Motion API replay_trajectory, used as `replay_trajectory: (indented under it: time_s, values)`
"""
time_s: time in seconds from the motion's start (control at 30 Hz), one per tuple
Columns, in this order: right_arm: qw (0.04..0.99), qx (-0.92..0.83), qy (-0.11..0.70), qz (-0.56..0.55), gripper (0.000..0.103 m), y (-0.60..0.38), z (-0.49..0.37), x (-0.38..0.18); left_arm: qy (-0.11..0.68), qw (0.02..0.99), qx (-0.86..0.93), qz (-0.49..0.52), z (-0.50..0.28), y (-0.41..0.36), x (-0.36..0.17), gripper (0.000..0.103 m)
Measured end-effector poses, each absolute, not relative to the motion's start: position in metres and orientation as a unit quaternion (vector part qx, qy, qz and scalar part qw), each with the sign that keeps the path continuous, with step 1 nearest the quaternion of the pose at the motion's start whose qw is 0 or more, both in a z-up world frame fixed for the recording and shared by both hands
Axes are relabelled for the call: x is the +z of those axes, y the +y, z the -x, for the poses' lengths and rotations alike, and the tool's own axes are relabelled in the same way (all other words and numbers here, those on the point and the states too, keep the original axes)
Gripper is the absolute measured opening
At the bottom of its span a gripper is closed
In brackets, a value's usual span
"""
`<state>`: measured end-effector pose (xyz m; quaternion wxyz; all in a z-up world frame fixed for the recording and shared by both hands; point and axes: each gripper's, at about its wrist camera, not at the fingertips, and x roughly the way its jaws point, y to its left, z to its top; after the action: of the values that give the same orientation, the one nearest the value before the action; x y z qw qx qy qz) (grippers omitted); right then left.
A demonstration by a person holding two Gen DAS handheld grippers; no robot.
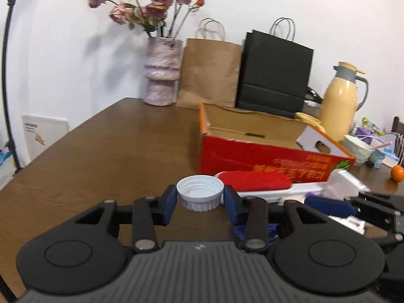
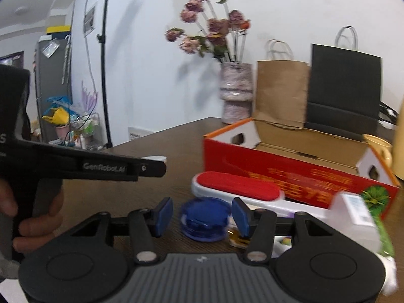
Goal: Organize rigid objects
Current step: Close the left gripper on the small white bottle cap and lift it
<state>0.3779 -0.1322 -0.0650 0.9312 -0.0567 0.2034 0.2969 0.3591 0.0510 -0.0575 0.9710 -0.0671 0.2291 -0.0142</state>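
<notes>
A: Left hand-held gripper (image 1: 200, 200) pinches the white bottle cap (image 1: 200, 195), held above the table (image 1: 101, 151), likely bound for the red cardboard box (image 1: 265, 156).

B: Right hand-held gripper (image 2: 202, 217) gapes wide around the blue lid (image 2: 205, 222), lining up a grab.

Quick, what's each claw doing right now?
Left gripper: shut on the white cap.
Right gripper: open, around the blue jar.

The brown wooden counter (image 1: 106, 146) carries an open red box (image 1: 265, 151), a lint brush (image 2: 237, 189), a blue round container (image 2: 205, 223), a vase (image 1: 162, 72), two paper bags and a yellow thermos (image 1: 339, 106).
</notes>
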Motion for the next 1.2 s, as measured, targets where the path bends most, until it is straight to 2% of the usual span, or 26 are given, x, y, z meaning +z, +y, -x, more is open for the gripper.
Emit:
replay_trajectory:
  time_s: [0.27,0.33,0.37,0.43,0.57,0.63,1.2]
  values:
    - [0.930,0.254,0.251,0.082,0.051,-0.101,-0.399,-0.075,0.221,0.973,0.003,0.069,-0.344,0.071,-0.063,0.041]
    - [0.932,0.237,0.264,0.070,0.044,-0.104,-0.404,-0.078,0.219,0.973,0.000,0.070,-0.341,0.073,-0.064,0.041]
    - [0.932,0.230,0.273,0.059,0.035,-0.107,-0.407,-0.078,0.217,0.974,-0.002,0.071,-0.340,0.074,-0.065,0.041]
    - [0.932,0.226,0.280,0.040,0.032,-0.110,-0.410,-0.078,0.217,0.974,-0.005,0.071,-0.337,0.075,-0.066,0.041]
    - [0.931,0.216,0.291,0.049,0.038,-0.103,-0.414,-0.076,0.218,0.973,-0.010,0.072,-0.334,0.077,-0.069,0.041]
    - [0.928,0.218,0.297,0.053,0.046,-0.099,-0.417,-0.075,0.219,0.973,-0.011,0.072,-0.332,0.078,-0.070,0.041]
    - [0.923,0.208,0.309,0.097,0.047,-0.092,-0.420,-0.073,0.206,0.976,-0.017,0.072,-0.317,0.077,-0.066,0.041]
